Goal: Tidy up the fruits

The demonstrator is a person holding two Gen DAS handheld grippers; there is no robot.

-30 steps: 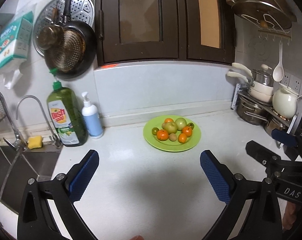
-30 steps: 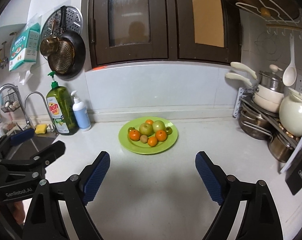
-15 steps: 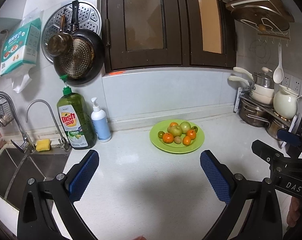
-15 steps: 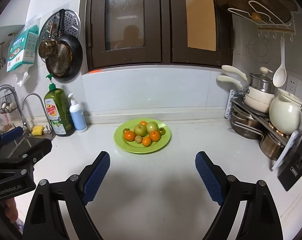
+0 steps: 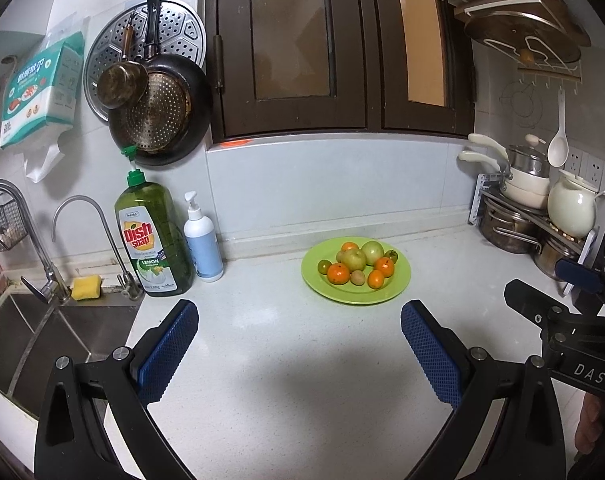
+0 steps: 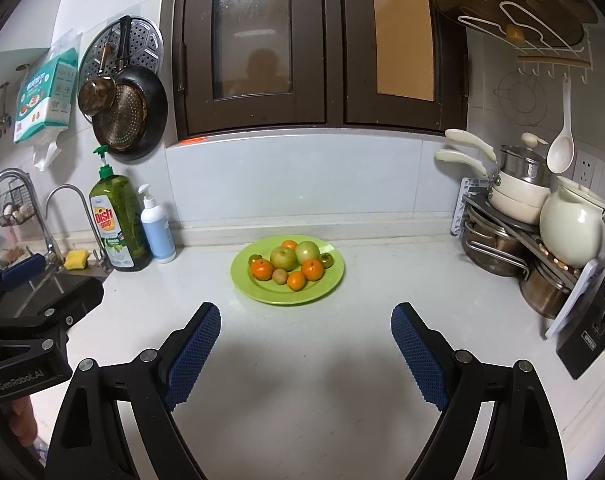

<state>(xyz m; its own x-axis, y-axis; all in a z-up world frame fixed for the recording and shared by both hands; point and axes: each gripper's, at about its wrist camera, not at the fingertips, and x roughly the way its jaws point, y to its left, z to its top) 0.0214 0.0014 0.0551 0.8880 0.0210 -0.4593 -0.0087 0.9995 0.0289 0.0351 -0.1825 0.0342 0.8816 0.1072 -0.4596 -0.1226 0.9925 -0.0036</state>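
A green plate (image 5: 398,284) (image 6: 322,288) sits on the white counter near the back wall. It holds several fruits: orange mandarins (image 5: 338,273) (image 6: 262,269), two green apples (image 5: 372,252) (image 6: 283,258), small green fruits and a kiwi (image 6: 280,276). My left gripper (image 5: 298,320) is open and empty, well in front of the plate. My right gripper (image 6: 305,322) is open and empty, also in front of the plate. Each gripper shows at the edge of the other's view.
A dish soap bottle (image 5: 152,236) and a white pump bottle (image 5: 202,240) stand at the back left by the sink (image 5: 30,332). A rack of pots and a white jug (image 6: 570,228) fills the right corner. A black box (image 6: 590,328) lies at the right edge.
Both grippers have drawn back from the plate and tilted up slightly; the plate looks smaller and farther. Both stay open.
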